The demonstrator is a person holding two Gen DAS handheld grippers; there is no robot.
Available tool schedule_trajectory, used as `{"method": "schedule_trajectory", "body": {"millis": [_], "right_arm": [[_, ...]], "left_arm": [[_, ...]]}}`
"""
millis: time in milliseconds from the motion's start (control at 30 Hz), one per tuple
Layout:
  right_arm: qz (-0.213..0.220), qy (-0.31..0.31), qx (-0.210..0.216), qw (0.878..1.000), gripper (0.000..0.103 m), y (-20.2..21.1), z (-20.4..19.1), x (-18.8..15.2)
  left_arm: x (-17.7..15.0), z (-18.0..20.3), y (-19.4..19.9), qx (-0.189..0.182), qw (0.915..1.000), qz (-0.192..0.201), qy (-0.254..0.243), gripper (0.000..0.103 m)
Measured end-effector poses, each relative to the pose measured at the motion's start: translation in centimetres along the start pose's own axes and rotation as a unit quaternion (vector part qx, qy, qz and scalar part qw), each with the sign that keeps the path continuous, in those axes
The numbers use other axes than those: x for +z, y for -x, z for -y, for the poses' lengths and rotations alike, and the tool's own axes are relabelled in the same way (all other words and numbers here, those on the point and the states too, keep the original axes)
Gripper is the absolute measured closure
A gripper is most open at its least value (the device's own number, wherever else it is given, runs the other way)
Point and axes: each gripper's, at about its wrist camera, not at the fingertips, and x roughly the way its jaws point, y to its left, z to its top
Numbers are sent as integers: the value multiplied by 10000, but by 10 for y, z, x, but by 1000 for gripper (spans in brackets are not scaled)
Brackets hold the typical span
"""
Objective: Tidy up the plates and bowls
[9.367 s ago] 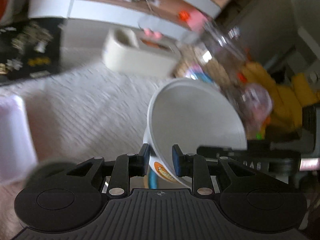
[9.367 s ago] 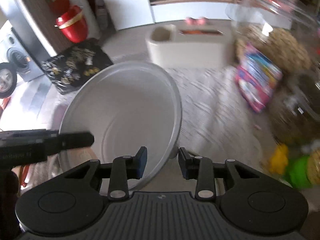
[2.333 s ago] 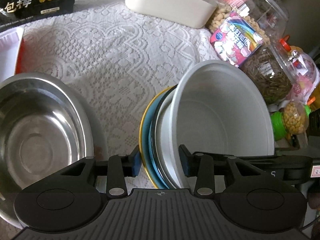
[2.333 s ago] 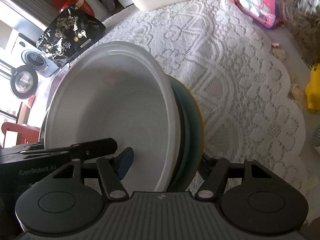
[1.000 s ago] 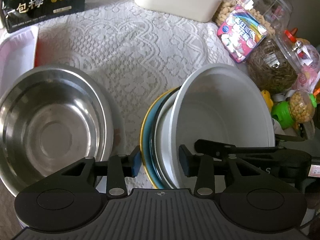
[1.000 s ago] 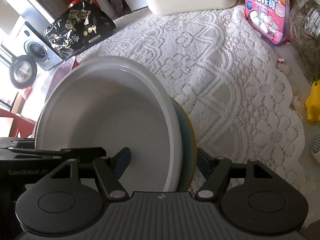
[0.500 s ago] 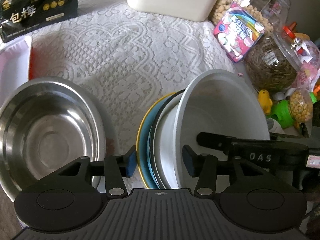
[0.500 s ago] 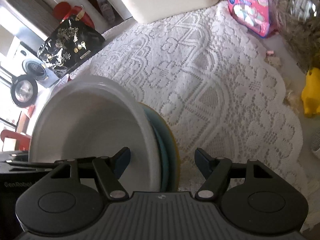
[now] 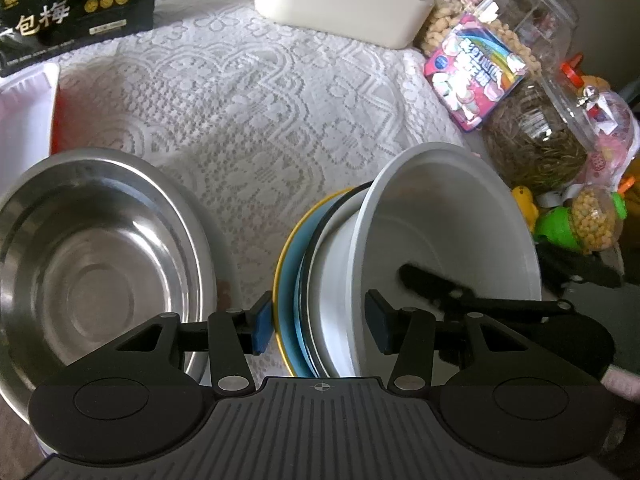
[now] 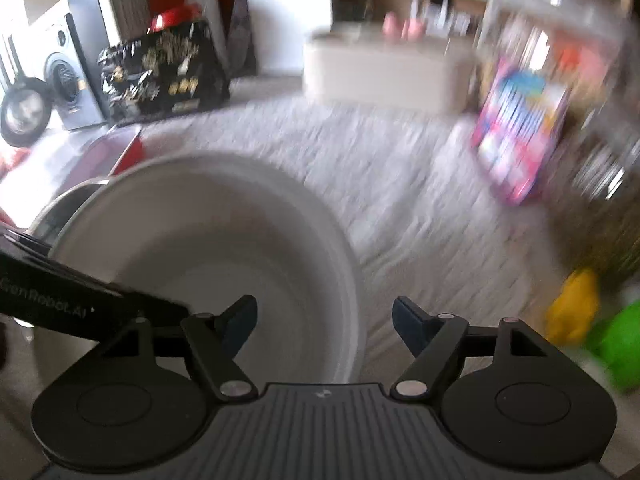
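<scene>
A white bowl [image 9: 448, 232] sits on a dark-rimmed plate [image 9: 308, 264] and a blue plate with a yellow rim [image 9: 290, 280], stacked on the lace cloth [image 9: 248, 112]. My left gripper [image 9: 320, 328] is open and straddles the near edge of this stack, one pad outside the yellow rim, the other inside the bowl. In the blurred right wrist view my right gripper [image 10: 324, 320] is open, its jaws opening, with the white bowl's [image 10: 208, 248] rim between the pads and untouched. One of its fingers [image 9: 432, 284] hangs inside the bowl. A steel bowl [image 9: 92, 264] stands left of the stack.
Behind stand a cream box [image 9: 340, 4], a black bag [image 9: 76, 12] and a pink marshmallow packet [image 9: 472, 80]. Glass jars [image 9: 536, 148] and green and yellow toys [image 9: 560, 228] crowd the right. A white tray [image 9: 24, 120] lies at the left.
My left jaws have spread off the stack, which stays where it was. My right gripper has tipped upward and widened, so its view now shows more of the room and is blurred.
</scene>
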Motion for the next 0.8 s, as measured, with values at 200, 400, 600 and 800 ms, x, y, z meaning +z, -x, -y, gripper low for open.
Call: {"method": "schedule_trajectory", "body": {"millis": [200,400,600,800], "right_arm": [[-617,-950,786,9904,28,-15,22,3],[-995,-1405,1115,9787,32,-24,32,-2],[-1101,-1576,1256,9733,35,-27,35,-4],[-1207,-1785,1418,9662,38,-28,42,-5]], "left_arm": [[1,-3,-3,-75,10000,4,4,51],[3,-1,-6,-42,10000,-17,11,50],[4,0,-7,5,10000,-47,31,48],[5,5,-7,88,9999,-103,19,47]]}}
